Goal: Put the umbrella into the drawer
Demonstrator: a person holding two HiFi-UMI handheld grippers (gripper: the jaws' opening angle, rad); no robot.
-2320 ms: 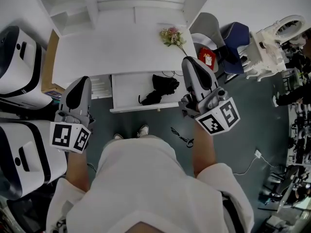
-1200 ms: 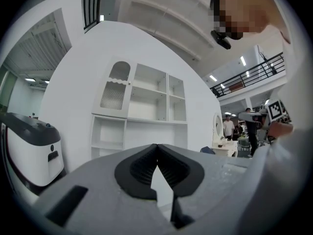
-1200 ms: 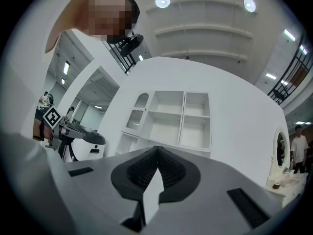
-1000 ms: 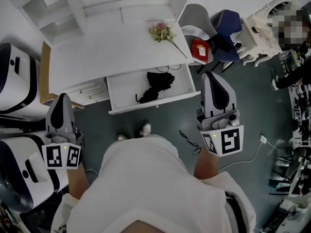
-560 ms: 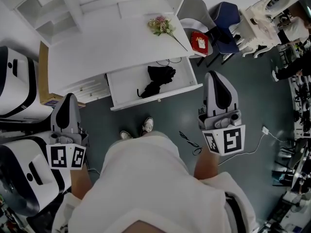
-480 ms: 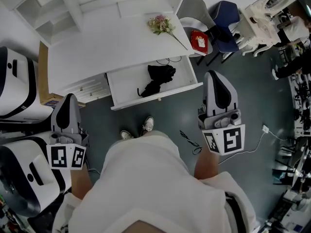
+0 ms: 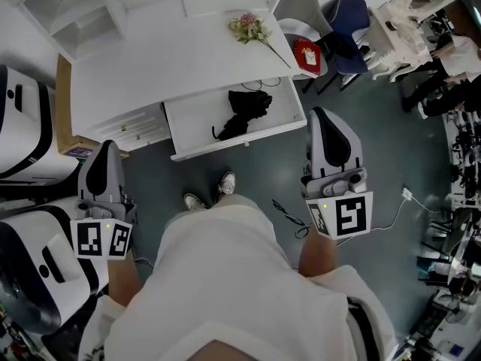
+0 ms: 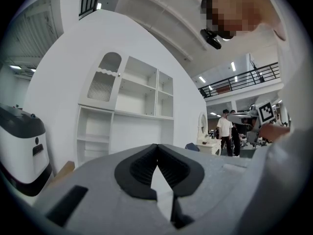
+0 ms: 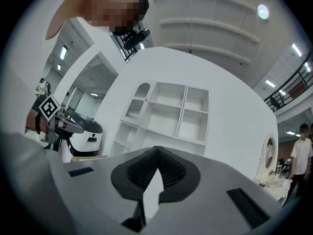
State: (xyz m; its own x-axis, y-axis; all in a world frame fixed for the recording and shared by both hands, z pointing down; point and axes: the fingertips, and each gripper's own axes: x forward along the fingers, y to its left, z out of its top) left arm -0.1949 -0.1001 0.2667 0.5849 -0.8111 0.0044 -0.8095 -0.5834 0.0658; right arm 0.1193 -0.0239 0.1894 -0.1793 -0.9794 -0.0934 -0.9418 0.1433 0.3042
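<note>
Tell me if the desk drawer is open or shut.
Open. The drawer juts out from under the white desk, its inside exposed, with the black umbrella lying in it.

Black on white: we see a black umbrella [image 7: 242,115] in a white drawer [image 7: 192,120], with a dark grey-teal floor [image 7: 255,164].
We note a white tabletop [image 7: 165,62], a pink-and-green flower sprig [image 7: 252,30], a red item [image 7: 307,54] and a navy chair [image 7: 353,21]. The left gripper [image 7: 101,147] and right gripper [image 7: 323,113] are pale grey with black inlays; their marker cubes [image 7: 342,216] show black-and-white squares, and the fingers [image 8: 139,166] are lined in ribbed black. Our top [image 7: 225,277] is cream, the shoes [image 7: 225,182] white, the machines [image 7: 26,119] white with black bands.
</note>
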